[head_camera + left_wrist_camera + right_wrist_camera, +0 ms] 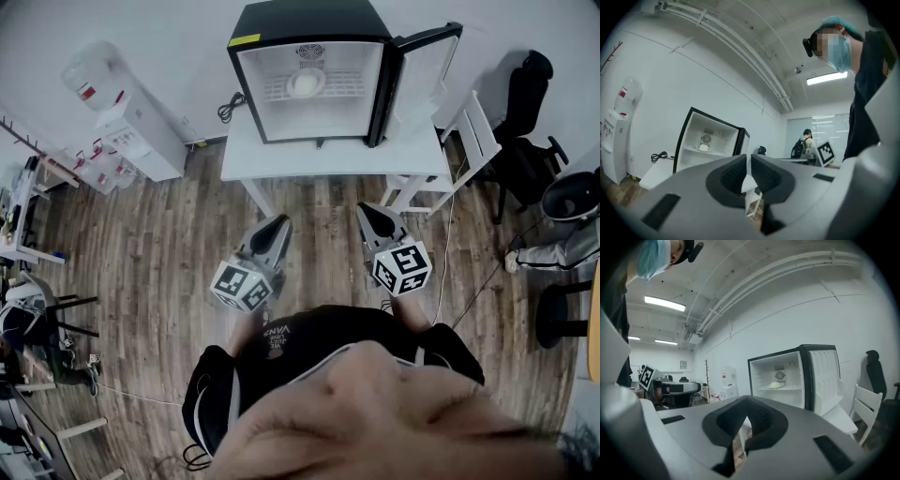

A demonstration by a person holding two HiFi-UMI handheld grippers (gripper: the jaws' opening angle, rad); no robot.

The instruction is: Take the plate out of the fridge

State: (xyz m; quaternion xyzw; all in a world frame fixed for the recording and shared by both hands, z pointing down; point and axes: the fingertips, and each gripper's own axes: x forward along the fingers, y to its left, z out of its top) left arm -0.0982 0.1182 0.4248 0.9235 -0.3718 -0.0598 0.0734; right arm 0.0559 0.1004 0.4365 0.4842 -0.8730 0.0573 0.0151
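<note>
Your left gripper point(278, 223) and right gripper point(367, 211) sit side by side just in front of you above the wooden floor point(169, 234), both level, each with its jaws pressed together on nothing; farther ahead, well apart from both, the white table point(328, 157) bears the fridge point(309, 19), its door point(424, 75) open at the right; the plate point(306, 84), with something pale on it, rests on the shelf inside

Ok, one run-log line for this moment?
fridge: open; plate: inside, on shelf; left gripper: shut, empty; right gripper: shut, empty; stage: pre-reach
</note>
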